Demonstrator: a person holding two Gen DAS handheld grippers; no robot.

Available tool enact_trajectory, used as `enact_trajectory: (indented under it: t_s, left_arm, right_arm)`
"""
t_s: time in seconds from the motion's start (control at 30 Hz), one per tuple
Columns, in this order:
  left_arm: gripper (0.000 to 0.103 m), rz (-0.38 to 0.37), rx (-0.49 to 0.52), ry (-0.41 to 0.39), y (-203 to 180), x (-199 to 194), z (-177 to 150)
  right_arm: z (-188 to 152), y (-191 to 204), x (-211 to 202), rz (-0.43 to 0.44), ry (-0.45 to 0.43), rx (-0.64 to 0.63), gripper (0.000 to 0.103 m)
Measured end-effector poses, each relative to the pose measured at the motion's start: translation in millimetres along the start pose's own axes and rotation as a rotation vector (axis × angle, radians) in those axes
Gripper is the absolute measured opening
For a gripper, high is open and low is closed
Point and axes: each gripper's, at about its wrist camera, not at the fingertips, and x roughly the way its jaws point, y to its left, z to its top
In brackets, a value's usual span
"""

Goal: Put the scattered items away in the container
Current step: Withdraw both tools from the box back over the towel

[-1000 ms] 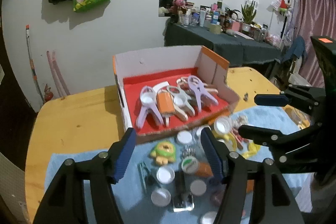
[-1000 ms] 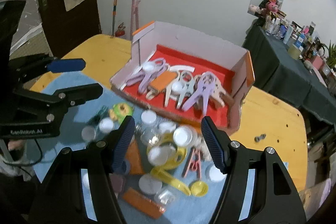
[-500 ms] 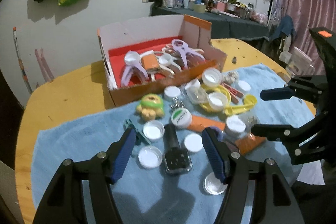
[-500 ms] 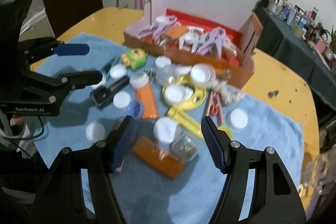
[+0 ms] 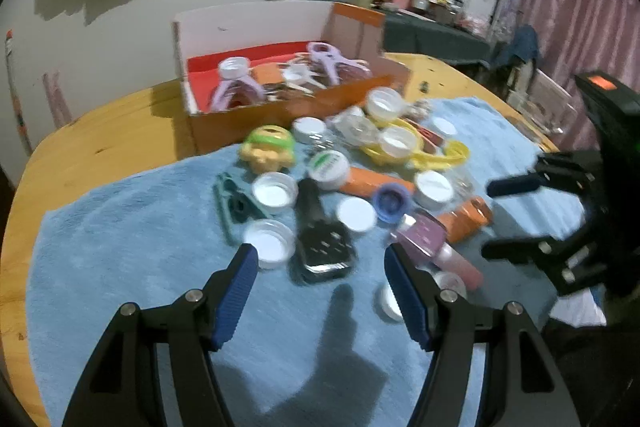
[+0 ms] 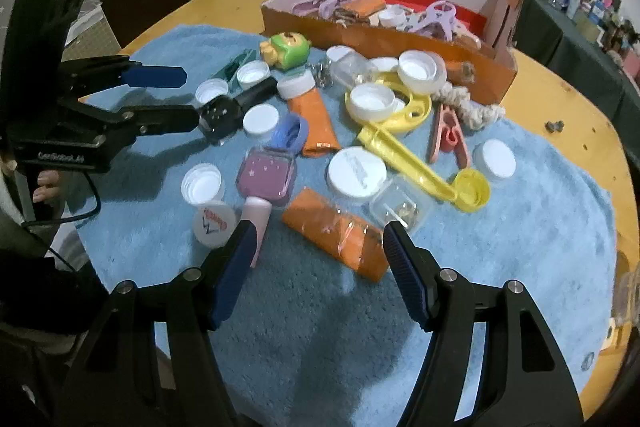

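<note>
An open cardboard box (image 5: 280, 107) (image 6: 400, 39) with a red floor holds purple clips and lids at the far side of the table. Scattered items lie on a blue towel (image 5: 120, 247) (image 6: 520, 267): white lids, a black brush (image 5: 320, 235), a pink brush (image 6: 266, 183), orange packets (image 6: 336, 233), a yellow scoop (image 6: 420, 163), a green-yellow toy (image 5: 268, 147). My left gripper (image 5: 322, 291) is open and empty, just in front of the black brush. My right gripper (image 6: 318, 267) is open and empty, over the nearest orange packet.
The round wooden table (image 5: 100, 131) carries the towel. A dark-clothed side table (image 5: 432, 35) full of bottles stands behind. A pink clip (image 6: 448, 139) and a braided rope piece (image 6: 468, 107) lie near the box. The other gripper shows at each view's side.
Both grippers have pulled back from the box and dropped lower toward the towel. The box now sits farther away. Both stay open and empty.
</note>
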Motion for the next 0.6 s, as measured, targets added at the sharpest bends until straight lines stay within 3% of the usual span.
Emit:
enact_trajectory:
  t_s: [0.1,0.27,0.6]
  left_arm:
    - [0.068,-0.055,0.051,0.002,-14.0,-4.6,-5.8]
    - [0.068,-0.083,0.152,0.005,-36.2,-5.0,-10.8]
    - [0.068,-0.138,0.207,0.037,-46.3,2.9,-17.8]
  right_arm:
    - [-2.9,-5.4,2.0,0.003,0.012,0.006,0.065]
    - [-6.2,-10.7,6.4,0.007,0.018,-0.002,0.065]
    - [-5.5,-20.0,16.6,0.011,0.016,-0.021,0.065]
